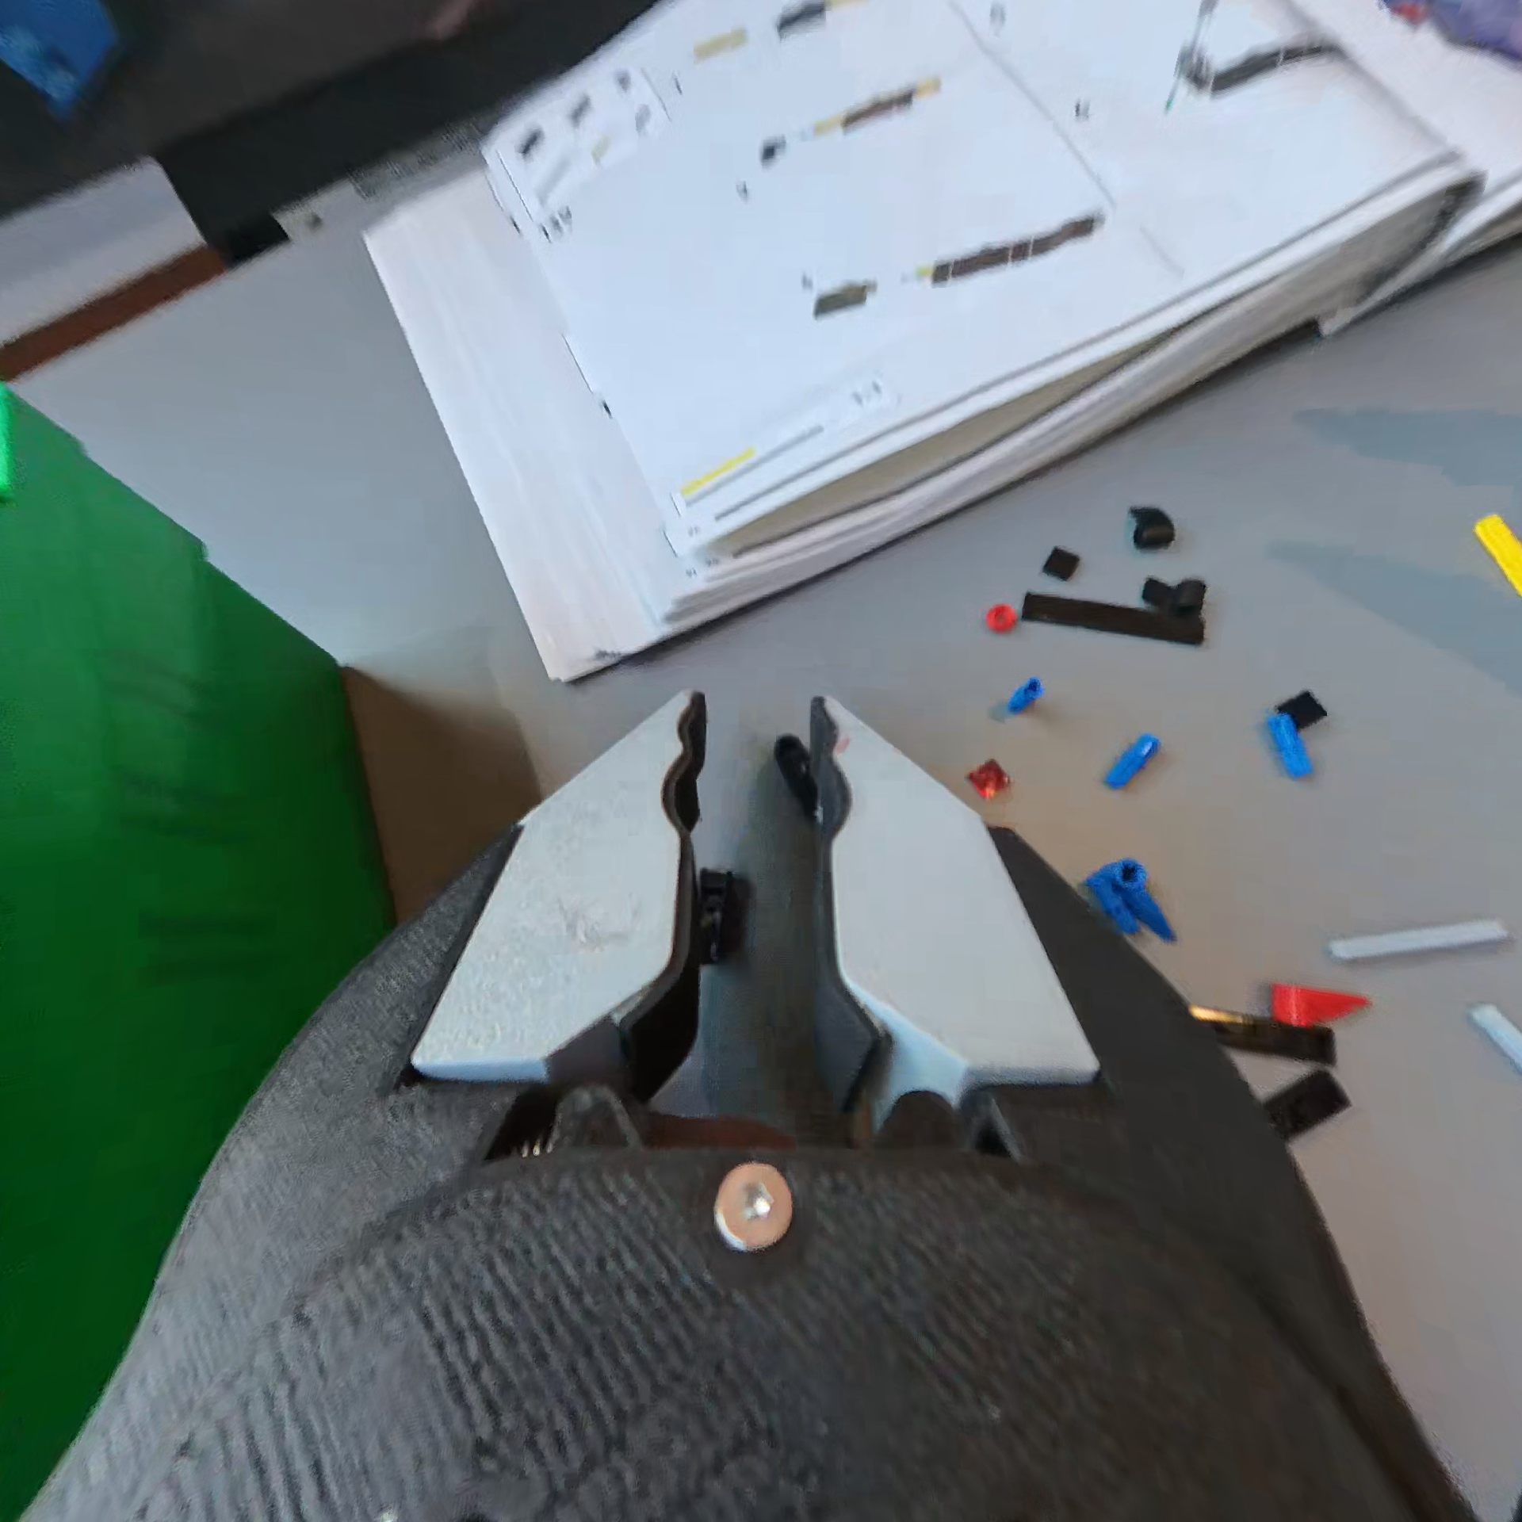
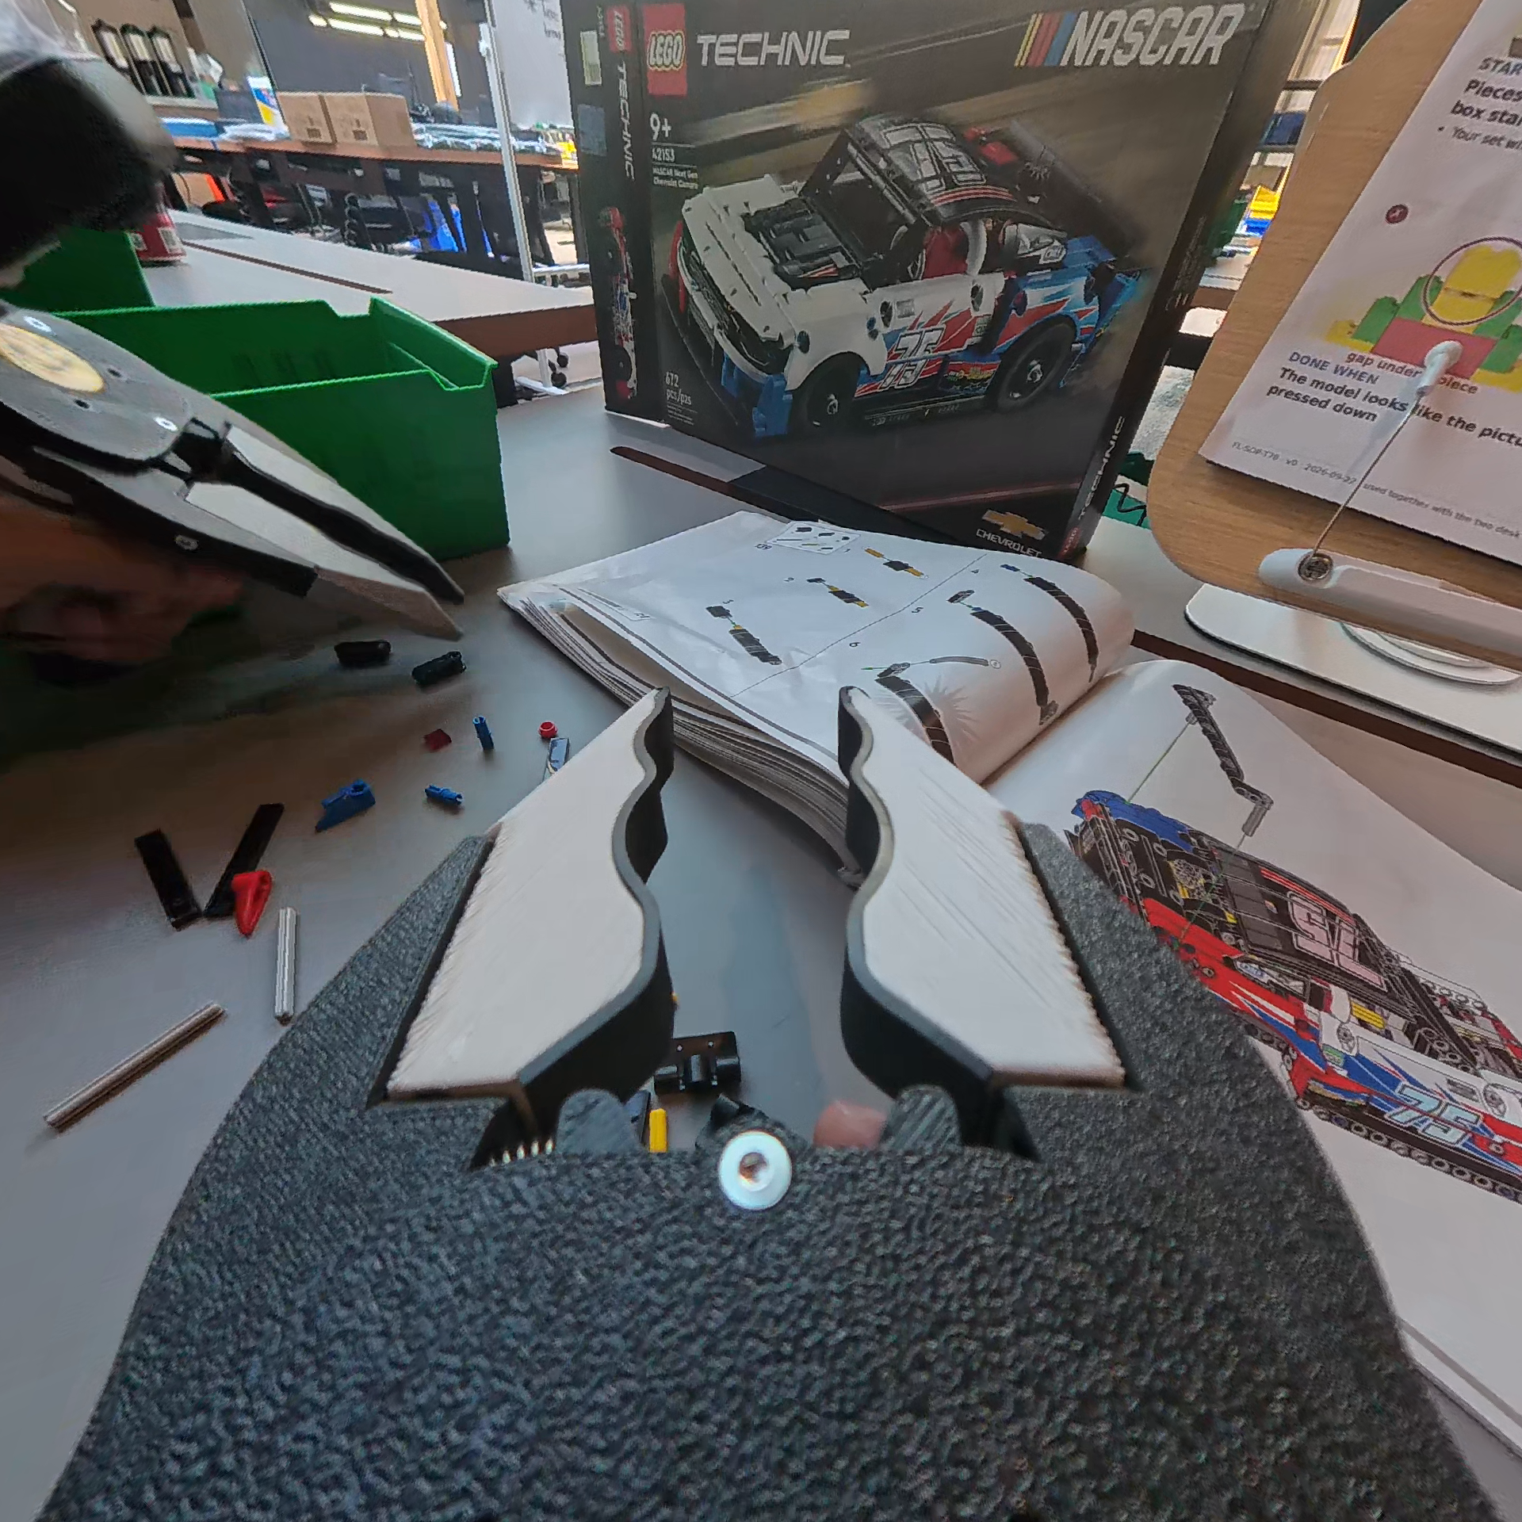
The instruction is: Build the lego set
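Note:
Loose Lego pieces lie on the grey table (image 1: pixel 1359 1235): blue pins (image 1: pixel 1130 759), a red wedge (image 1: pixel 1309 1003), black beams (image 1: pixel 1112 618) and grey axles (image 1: pixel 1416 939). My left gripper (image 1: pixel 759 716) is open and empty, low over the table, with a small black piece (image 1: pixel 795 770) by its right finger and another (image 1: pixel 716 914) by its left. In the right wrist view it (image 2: pixel 453 609) hovers over these two black pieces (image 2: pixel 362 651). My right gripper (image 2: pixel 755 708) is open and empty in front of the open instruction booklet (image 2: pixel 824 626). A black piece (image 2: pixel 707 1062) lies under it.
A green bin (image 2: pixel 329 395) stands at the left and also shows in the left wrist view (image 1: pixel 123 824). The Lego box (image 2: pixel 906 247) stands behind the booklet (image 1: pixel 824 288). A wooden stand with a sheet (image 2: pixel 1359 288) is at the right, a car picture sheet (image 2: pixel 1318 947) below it. The left gripper's tips are roughly 20 cm from the right gripper's. The black piece (image 2: pixel 707 1062) lies around 10 cm away from my right fingertips.

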Tool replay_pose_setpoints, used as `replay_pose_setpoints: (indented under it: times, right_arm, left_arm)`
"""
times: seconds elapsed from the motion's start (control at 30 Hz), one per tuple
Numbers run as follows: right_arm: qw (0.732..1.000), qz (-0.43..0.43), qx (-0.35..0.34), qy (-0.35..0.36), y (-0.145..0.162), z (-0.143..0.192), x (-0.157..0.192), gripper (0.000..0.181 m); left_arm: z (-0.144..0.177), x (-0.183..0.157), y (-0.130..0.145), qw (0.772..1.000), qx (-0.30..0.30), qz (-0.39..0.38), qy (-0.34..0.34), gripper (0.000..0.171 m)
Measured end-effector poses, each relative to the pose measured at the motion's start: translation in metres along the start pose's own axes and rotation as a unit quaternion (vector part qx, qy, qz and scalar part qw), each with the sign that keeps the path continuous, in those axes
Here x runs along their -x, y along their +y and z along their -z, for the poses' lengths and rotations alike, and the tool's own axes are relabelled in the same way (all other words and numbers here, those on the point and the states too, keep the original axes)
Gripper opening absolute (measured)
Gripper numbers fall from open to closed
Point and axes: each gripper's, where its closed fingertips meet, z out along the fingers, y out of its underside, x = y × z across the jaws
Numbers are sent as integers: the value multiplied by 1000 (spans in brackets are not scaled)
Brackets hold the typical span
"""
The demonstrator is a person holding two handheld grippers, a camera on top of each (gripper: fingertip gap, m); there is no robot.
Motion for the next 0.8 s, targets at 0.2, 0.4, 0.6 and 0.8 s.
replay_pose_setpoints:
  times: [0.2, 0.4, 0.6, 0.8]
  right_arm:
    - [1000, 1, -1, 1, 0, 0, 0, 38]
    - [1000, 10, 6, -12, 1, -2, 8, 38]
    - [975, -69, 23, -212, 1, -4, 78, 20]
    - [927, -186, 17, -326, -11, 4, 108, 16]
  left_arm:
    - [-6, -15, 22, 997, 59, -36, 30, 13]
    - [-3, -21, 5, 994, 13, -106, 10, 6]
    - [45, -96, -53, 916, -233, -325, 28, 5]
    - [77, -145, -57, 836, -351, -420, 44, 5]
